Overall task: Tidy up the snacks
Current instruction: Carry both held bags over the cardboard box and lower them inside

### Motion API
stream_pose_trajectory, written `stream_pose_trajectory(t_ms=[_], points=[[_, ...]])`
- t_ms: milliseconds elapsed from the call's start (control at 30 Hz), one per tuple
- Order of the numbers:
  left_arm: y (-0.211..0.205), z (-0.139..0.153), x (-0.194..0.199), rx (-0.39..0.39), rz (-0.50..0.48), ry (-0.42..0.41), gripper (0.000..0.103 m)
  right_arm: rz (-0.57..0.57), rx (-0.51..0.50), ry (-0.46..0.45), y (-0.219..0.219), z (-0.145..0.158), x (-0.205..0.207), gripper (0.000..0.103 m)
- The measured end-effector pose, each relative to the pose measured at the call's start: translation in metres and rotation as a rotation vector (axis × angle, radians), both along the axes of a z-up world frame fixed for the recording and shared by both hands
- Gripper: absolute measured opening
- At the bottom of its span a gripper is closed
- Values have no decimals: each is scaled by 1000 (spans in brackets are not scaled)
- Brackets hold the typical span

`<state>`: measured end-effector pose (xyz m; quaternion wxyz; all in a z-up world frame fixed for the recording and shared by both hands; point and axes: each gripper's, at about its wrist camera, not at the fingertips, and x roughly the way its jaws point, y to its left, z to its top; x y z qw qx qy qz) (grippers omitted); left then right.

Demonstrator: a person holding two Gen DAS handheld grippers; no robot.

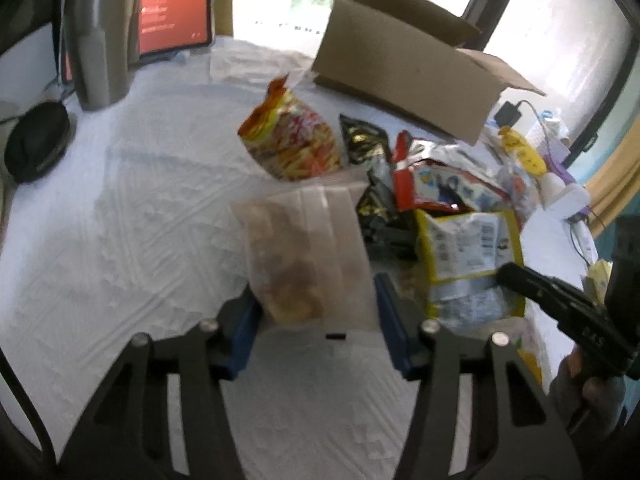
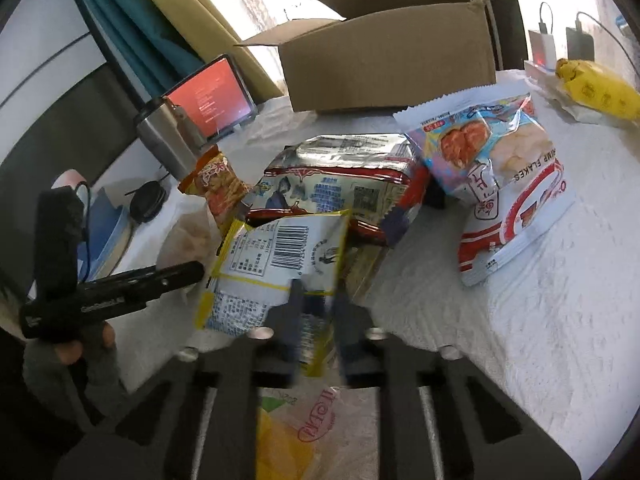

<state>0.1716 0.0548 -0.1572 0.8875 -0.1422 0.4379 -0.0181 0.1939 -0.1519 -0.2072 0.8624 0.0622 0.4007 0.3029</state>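
Two grippers busy over crinkly packets heaped on the white, embossed bench cover (image 1: 120, 208). Left gripper (image 1: 318, 320), jaws apart around a translucent, floppy clear bag (image 1: 308, 248); right gripper (image 2: 316, 320), jaws clamped on the glossy yellow-edged packet (image 2: 276, 264). Open brown cardboard box (image 2: 384, 60) behind the pile.

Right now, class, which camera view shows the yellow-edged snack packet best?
The right wrist view: the yellow-edged packet sits centred, its barcode readable, between the right gripper fingers. The left wrist view shows the packet off to the side, blurred, beside the clear bag.
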Motion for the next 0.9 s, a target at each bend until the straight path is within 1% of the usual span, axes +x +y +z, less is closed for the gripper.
stream_pose_trajectory(t_ms=[133,267,400,533,700,900], points=[[-6,18,-11,18,-18,-55,55,21,-33,-67,5,14,-11,5],[-9,36,-17,48,-38,-113,55,24,-31,-113,5,29,-19,4],[-11,50,-15,67,-56,-158,55,22,-29,-162,3,47,-25,4],[-11,57,-9,81,-75,-189,55,6,-36,-223,1,70,-29,4],[-16,70,2,95,-108,-230,55,-15,-39,-274,-3,90,-27,4],[-19,85,22,107,-140,-269,55,-48,-56,-330,-6,111,-13,4]])
